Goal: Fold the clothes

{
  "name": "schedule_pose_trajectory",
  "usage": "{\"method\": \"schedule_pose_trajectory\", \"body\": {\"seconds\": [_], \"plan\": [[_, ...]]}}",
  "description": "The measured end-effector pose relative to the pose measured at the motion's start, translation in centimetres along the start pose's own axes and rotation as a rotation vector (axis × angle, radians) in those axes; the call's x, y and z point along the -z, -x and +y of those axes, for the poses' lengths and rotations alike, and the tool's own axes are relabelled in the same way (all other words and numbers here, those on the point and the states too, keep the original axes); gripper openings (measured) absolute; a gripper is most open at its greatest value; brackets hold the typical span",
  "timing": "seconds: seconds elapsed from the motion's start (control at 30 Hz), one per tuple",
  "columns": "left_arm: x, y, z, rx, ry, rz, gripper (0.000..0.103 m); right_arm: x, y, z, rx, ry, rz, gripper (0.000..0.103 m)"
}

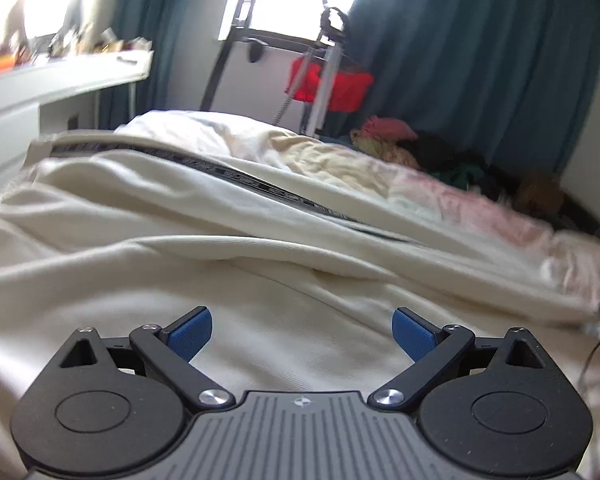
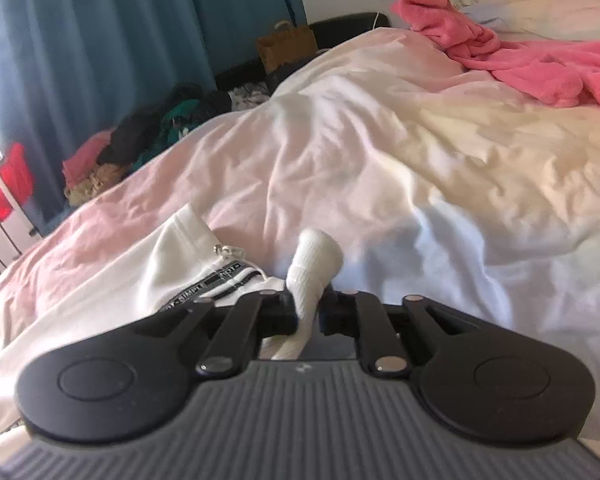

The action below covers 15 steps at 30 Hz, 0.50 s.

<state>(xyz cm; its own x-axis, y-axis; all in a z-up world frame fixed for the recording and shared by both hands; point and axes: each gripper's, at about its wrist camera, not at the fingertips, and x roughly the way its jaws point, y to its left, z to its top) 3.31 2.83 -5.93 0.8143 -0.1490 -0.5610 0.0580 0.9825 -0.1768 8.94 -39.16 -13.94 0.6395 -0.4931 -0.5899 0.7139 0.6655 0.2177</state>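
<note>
Cream trousers spread on the bed for folding

The cream cotton trousers with a black lettered side stripe [image 1: 220, 216] lie flat across the rumpled white-and-pink quilt [image 2: 380, 140], likely so they crease cleanly. The left hand-held gripper [image 1: 302, 334] hovers wide and empty above them. The right hand-held gripper [image 2: 309, 312], narrow, pinches a white ribbed fold of cloth [image 2: 312, 268]. The stripe [image 2: 220, 280] reads partly "SIMPL".
</note>
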Motion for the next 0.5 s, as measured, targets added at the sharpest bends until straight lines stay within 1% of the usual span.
{"method": "schedule_pose_trajectory", "body": {"seconds": [0.03, 0.1, 0.13, 0.17, 0.2, 0.23, 0.27, 0.33, 0.5], "plan": [[0.0, 0.0, -0.3, -0.013, -0.012, -0.005, 0.098, -0.2, 0.7, -0.1, -0.002, 0.012, 0.016, 0.031], [0.1, 0.4, -0.6, -0.019, -0.028, -0.019, 0.098, -0.8, 2.0, -0.5, -0.019, 0.029, 0.048, 0.033], [0.1, 0.6, -0.8, -0.021, -0.037, -0.027, 0.098, -1.1, 2.7, -0.7, -0.027, 0.037, 0.064, 0.036], [0.1, 0.8, -1.0, -0.024, -0.047, -0.034, 0.098, -1.4, 3.3, -0.8, -0.035, 0.045, 0.081, 0.042], [0.1, 1.0, -1.1, -0.028, -0.056, -0.041, 0.098, -1.6, 4.0, -1.0, -0.043, 0.053, 0.097, 0.065], [0.1, 1.3, -1.3, -0.026, -0.059, -0.047, 0.098, -1.9, 4.9, -1.1, -0.071, 0.063, 0.118, 0.082], [0.0, 1.7, -1.3, -0.021, -0.059, -0.052, 0.098, -2.0, 6.3, -0.9, -0.103, 0.082, 0.124, 0.085], [0.0, 2.7, -1.4, -0.013, -0.063, -0.068, 0.098, -2.1, 9.6, -0.1, -0.161, 0.127, 0.097, 0.086], [-0.2, 6.3, -2.6, -0.044, -0.132, -0.125, 0.098, -0.5, 18.6, 2.2, -0.329, 0.259, 0.035, 0.086]]}}
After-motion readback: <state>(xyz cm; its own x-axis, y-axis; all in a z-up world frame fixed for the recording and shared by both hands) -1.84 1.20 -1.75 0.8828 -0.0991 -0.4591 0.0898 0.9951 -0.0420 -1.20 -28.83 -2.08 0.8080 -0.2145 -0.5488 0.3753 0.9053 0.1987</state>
